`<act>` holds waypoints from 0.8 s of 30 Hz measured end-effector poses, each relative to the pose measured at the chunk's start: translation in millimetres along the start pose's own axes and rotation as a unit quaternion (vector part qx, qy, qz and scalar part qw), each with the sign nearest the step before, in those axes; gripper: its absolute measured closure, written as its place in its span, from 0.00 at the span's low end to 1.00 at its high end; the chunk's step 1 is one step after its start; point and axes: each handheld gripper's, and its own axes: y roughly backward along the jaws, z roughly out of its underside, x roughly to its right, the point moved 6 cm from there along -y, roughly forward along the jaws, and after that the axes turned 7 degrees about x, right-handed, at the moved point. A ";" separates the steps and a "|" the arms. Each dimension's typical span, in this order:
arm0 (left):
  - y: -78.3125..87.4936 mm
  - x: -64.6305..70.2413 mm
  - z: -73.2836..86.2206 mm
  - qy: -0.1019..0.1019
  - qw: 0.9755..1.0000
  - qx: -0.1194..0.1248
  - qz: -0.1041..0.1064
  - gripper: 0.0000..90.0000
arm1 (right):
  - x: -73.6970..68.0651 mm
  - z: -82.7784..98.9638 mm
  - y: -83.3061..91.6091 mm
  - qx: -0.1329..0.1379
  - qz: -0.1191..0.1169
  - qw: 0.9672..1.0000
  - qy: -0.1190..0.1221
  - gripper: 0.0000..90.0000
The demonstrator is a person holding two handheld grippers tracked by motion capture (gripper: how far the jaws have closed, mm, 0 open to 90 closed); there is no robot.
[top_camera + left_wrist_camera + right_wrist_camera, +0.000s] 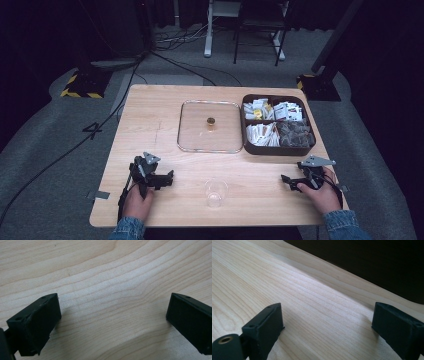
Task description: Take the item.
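Clear lid (210, 126) lying flat mid-table (150, 115), brown box (278, 124) of packets touching its right edge, empty clear cup (216, 192) sitting near front edge.

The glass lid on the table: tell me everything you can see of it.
The lid is a clear square pane with rounded corners and a small dark, brass-toned knob at its middle. It lies flat, knob up, on the table, just left of the brown box, edges close or touching. Neither gripper is near it.
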 end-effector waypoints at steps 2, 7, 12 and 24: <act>0.0 -0.1 0.0 0.000 1.000 0.000 0.000 0.00 | 0.1 0.2 0.2 -0.001 0.000 1.000 0.000 0.11; -0.1 -0.2 -0.1 -0.001 1.000 0.000 0.001 0.00 | -0.5 0.5 0.7 -0.001 0.006 1.000 -0.004 0.11; -0.3 -0.1 -0.3 -0.001 1.000 0.000 0.001 0.00 | -0.1 0.7 1.8 0.001 0.001 1.000 -0.002 0.15; -1.2 -0.2 -1.1 -0.006 1.000 0.001 0.004 0.00 | 14.9 -23.9 29.7 0.032 -0.008 0.998 -0.057 0.32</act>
